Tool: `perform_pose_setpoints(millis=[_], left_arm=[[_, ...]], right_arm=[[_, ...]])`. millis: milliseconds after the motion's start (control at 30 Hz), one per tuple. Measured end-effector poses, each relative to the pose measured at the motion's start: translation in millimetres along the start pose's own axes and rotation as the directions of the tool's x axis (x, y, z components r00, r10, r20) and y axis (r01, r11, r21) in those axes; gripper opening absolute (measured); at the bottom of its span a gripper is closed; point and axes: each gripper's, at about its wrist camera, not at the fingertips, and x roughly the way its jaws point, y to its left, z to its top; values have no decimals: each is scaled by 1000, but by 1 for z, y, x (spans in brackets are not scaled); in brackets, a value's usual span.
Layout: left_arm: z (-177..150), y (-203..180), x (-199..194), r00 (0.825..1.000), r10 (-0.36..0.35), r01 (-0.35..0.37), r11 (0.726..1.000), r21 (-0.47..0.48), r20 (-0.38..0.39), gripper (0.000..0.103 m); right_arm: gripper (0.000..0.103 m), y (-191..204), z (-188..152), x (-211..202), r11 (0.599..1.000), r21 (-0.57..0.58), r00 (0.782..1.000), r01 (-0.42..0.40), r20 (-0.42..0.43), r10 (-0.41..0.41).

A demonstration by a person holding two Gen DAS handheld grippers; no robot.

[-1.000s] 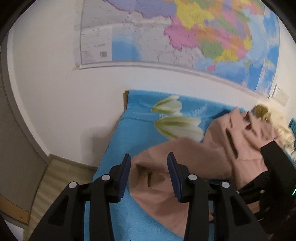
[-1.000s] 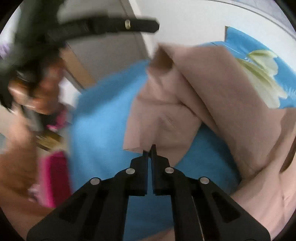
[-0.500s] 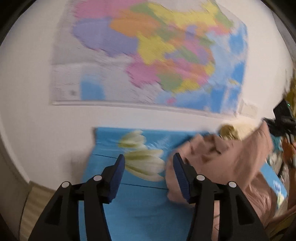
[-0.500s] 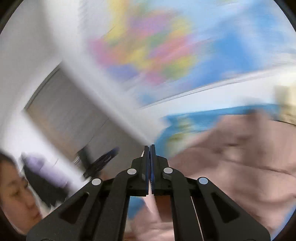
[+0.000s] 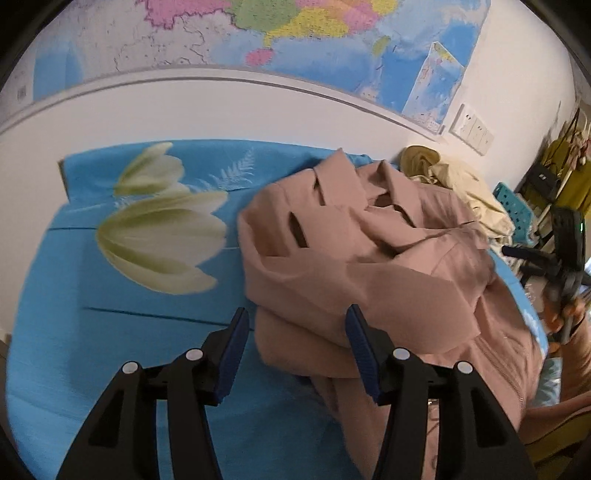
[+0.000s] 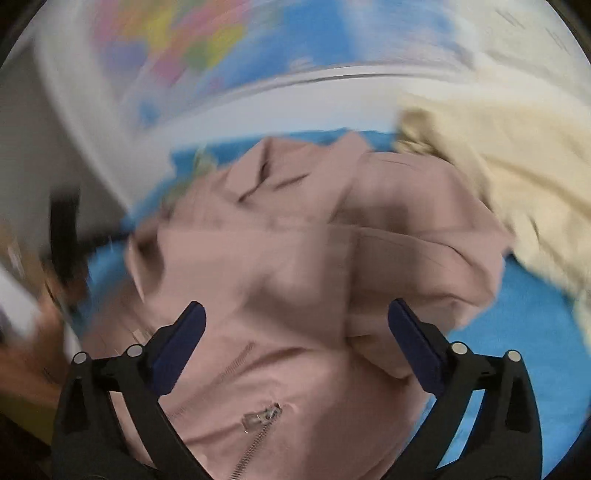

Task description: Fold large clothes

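Pink jacket point(image 5: 369, 258) crumpled on blue sheet point(image 5: 110, 332), left gripper point(image 5: 295, 332) jaws apart, right gripper point(image 6: 295, 325) jaws just sprung wide, nothing clamped

Lying crumpled on the bed point(image 5: 55, 332), toward its right half: a jacket point(image 5: 369, 266), bunched in overlapping folds. Sitting behind the jacket and to its right, against the wall point(image 5: 258, 110): a second heap of clothing point(image 5: 461, 184). Hanging on the wall above the bed: a map point(image 5: 295, 33), with a switch plate point(image 5: 472, 127) just right of it. Hovering before the jacket's near left edge: the left tool point(image 5: 295, 332). Hovering over the jacket's zipper point(image 6: 258, 421): the right tool point(image 6: 295, 325).
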Motion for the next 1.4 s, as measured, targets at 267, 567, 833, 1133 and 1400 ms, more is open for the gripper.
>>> perform_pose_setpoints(millis=[267,567,833,1133,1400], left_arm=[[-1,-20,4,999,-24,24,999,24,-27,51],[31,-12,-8,996,-62,68,993,-96,70,25],[52,-16,5,993,-26,40,992,-119,116,36],[17,-55,18,1000,-2,-1,995,101,29,46],[-6,-85,32,999,-13,20,973,232,-34,48]], right_arm=[[48,43,-24,73,913,-359,957,193,-135,-256],[5,-2,16,-74,975,-79,975,-210,55,214],[50,-122,17,-33,925,375,993,-54,-81,91],[92,-102,-22,-56,979,204,1000,-11,26,6],[92,-21,-61,-38,927,-289,967,241,-11,-255]])
